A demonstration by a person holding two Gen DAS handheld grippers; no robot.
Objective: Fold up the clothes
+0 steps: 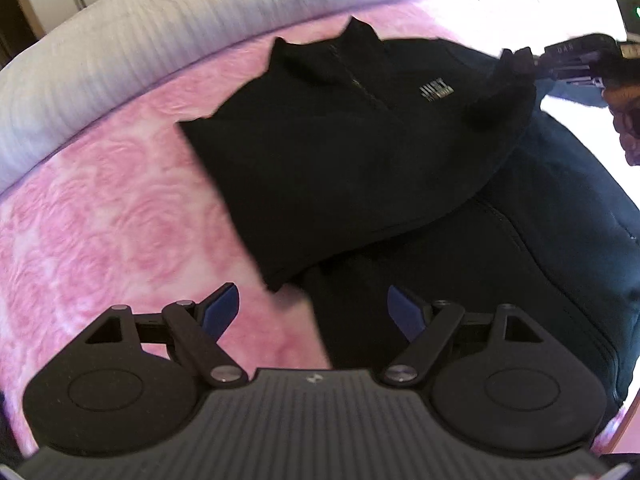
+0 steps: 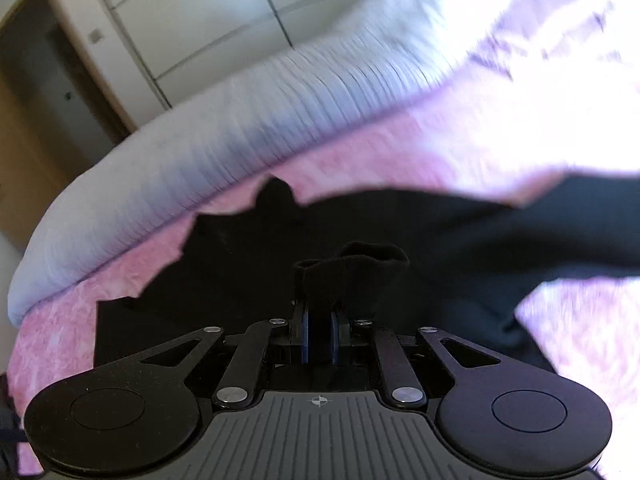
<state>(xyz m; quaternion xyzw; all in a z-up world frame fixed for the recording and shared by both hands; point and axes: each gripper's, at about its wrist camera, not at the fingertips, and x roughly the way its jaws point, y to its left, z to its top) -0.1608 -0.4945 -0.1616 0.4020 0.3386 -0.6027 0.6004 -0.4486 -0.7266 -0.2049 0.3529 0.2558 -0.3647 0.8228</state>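
A black fleece jacket [image 1: 328,152] with a zip collar and a small chest logo lies partly folded on the pink bedspread [image 1: 100,232]. My left gripper [image 1: 312,296] hovers open over the jacket's near hem, with nothing between its blue pads. My right gripper [image 1: 532,62] comes in from the upper right, shut on a bunched piece of the jacket. In the right wrist view that black fabric [image 2: 352,276] bulges out between the pads of the right gripper [image 2: 320,320], and the rest of the jacket [image 2: 240,264] spreads below. The views are blurred.
A dark blue garment [image 1: 560,220] lies under and to the right of the jacket. A grey-white ribbed cover [image 1: 120,40] runs along the far side of the bed. A person's hand [image 1: 628,128] shows at the right edge. White wardrobe doors [image 2: 200,12] stand beyond the bed.
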